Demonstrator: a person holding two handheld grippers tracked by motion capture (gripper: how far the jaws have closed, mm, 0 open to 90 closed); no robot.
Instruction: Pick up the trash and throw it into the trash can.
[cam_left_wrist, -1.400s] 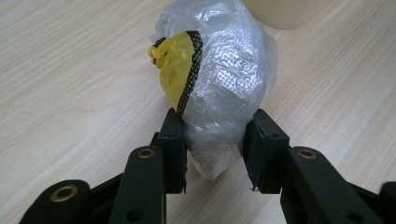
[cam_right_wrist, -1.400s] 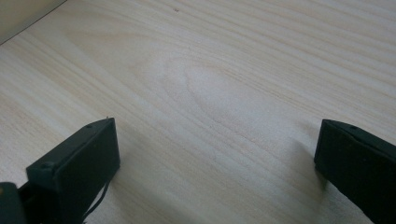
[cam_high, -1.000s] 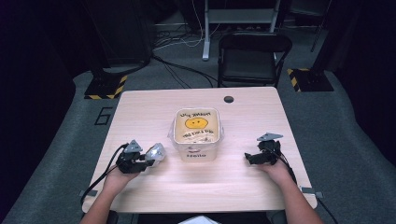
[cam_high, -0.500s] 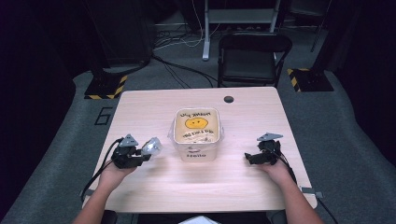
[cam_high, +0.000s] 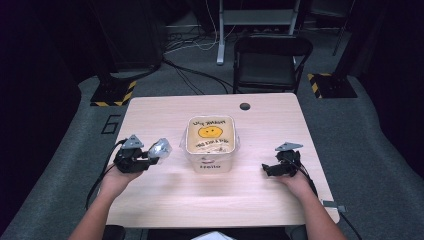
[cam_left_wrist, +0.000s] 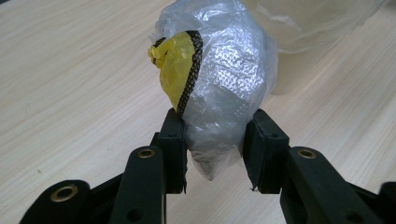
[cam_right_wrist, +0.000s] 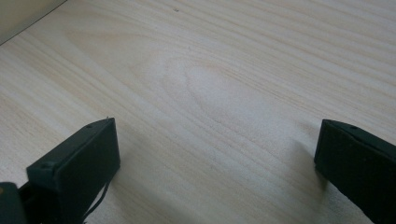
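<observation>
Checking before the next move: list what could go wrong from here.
1. The left gripper pinches just the lower end of the plastic-wrapped bundle; the thin film might slip or tear.
2. The clear container sits close beside the bundle and could get knocked.
3. The right gripper rests open, unready to steady anything.

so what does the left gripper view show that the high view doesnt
Left gripper view alone: a yellow piece with a black mesh band inside the crinkled clear plastic bag, and the jaws pinching the bag's lower end. High view alone: the smiley-face plastic tub, the right gripper, the black folding chair. Both: the left gripper, shut on that bag, over the pale wooden table.
</observation>
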